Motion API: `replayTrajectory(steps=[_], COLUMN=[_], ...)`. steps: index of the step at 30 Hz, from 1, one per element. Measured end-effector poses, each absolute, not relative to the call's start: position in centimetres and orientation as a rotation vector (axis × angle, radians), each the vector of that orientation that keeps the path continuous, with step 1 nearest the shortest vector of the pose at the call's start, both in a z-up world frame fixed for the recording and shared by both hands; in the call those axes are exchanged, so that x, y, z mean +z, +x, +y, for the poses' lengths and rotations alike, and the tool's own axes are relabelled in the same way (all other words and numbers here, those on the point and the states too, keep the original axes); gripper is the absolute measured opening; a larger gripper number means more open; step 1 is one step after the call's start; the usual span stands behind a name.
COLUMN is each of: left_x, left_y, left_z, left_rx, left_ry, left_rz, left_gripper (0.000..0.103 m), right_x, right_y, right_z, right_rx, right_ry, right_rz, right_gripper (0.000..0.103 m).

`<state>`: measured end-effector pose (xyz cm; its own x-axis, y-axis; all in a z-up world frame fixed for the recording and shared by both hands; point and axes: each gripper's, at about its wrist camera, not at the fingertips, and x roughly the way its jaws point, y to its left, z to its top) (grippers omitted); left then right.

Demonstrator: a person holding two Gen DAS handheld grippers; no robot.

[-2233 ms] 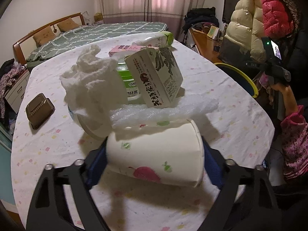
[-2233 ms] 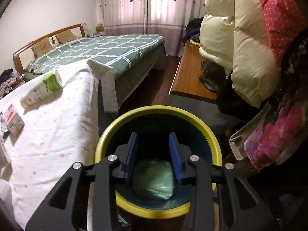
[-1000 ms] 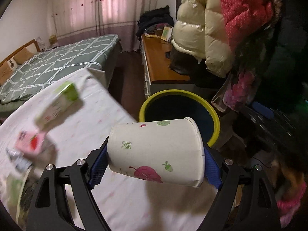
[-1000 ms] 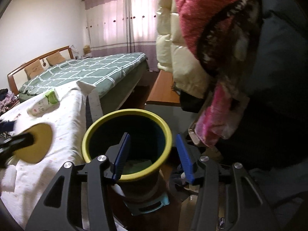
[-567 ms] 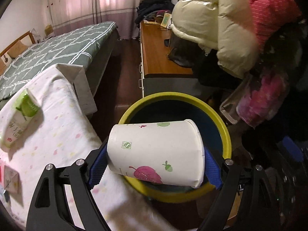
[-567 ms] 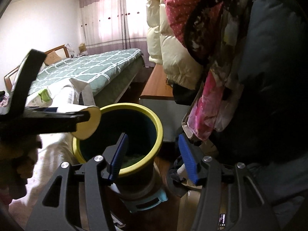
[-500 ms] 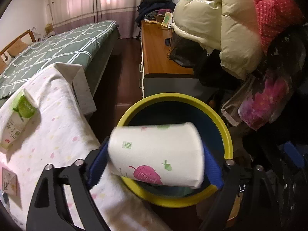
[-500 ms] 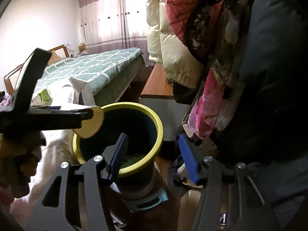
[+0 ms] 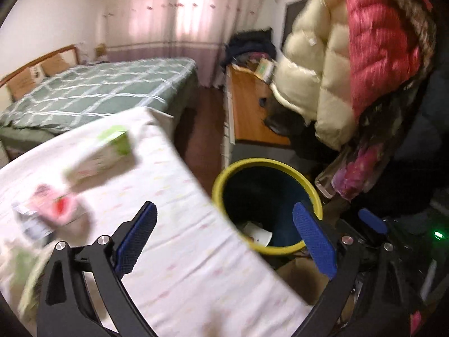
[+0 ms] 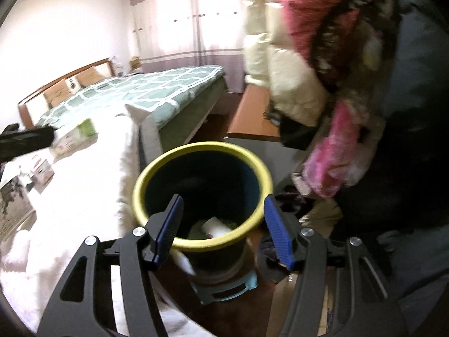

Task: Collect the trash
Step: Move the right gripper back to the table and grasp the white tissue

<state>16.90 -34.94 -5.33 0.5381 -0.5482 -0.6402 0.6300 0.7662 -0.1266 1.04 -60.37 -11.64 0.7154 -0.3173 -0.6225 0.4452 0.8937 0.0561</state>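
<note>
The yellow-rimmed dark bin (image 9: 266,168) stands on the floor beside the table; it also shows in the right wrist view (image 10: 202,151). The white paper cup (image 10: 214,226) lies inside it on green trash, seen too in the left wrist view (image 9: 258,231). My left gripper (image 9: 224,238) is open and empty over the table edge next to the bin. My right gripper (image 10: 223,227) is open and empty just above the bin's near rim. A green-and-white carton (image 9: 103,154) and a pink box (image 9: 53,205) lie blurred on the table.
The table has a white dotted cloth (image 9: 179,247). A bed (image 9: 98,90) is behind it, a wooden desk (image 9: 252,112) at the back right. Cream and red puffy coats (image 9: 350,56) hang over the bin. More trash lies at the table's left edge (image 10: 14,196).
My left gripper opened and the paper cup dropped into the bin. The left gripper then swung back left over the table. My right gripper stayed open by the bin.
</note>
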Motion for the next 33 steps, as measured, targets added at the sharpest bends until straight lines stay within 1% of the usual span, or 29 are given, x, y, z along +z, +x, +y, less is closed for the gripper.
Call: replayTrajectory(steps=[9,14,19,26,33], left_x=[-2.2,-2.2,-3.1,-2.5,-2.0], left_y=[13.0,11.2,10.0,8.2,7.6], left_z=[-18.5,-10.1,-3.3,2.1,4.1], left_rx=[-0.425,-0.236,-0.094,0.001,0.05], left_ry=[0.027,-0.018,-0.072,-0.082,-0.086], left_rz=[0.603,0.567,0.563,0.499,0.479], left_gripper=[0.097,0.098,0.098,0.098,0.098], right_x=[-11.5,-10.9,-9.6,-7.4,-6.2], right_y=[4.2,5.5,5.9,6.1,7.1], right_z=[-52.2,-46.7,-40.5,-32.3,-26.1], right_rx=[-0.222,-0.088,0.06,0.241,0.355], right_ry=[0.137,0.096,0.062,-0.004,-0.066], right_rz=[0.673,0.668,0.636,0.593,0.573], right_gripper=[0.058,0.058,0.058,0.058,0.058])
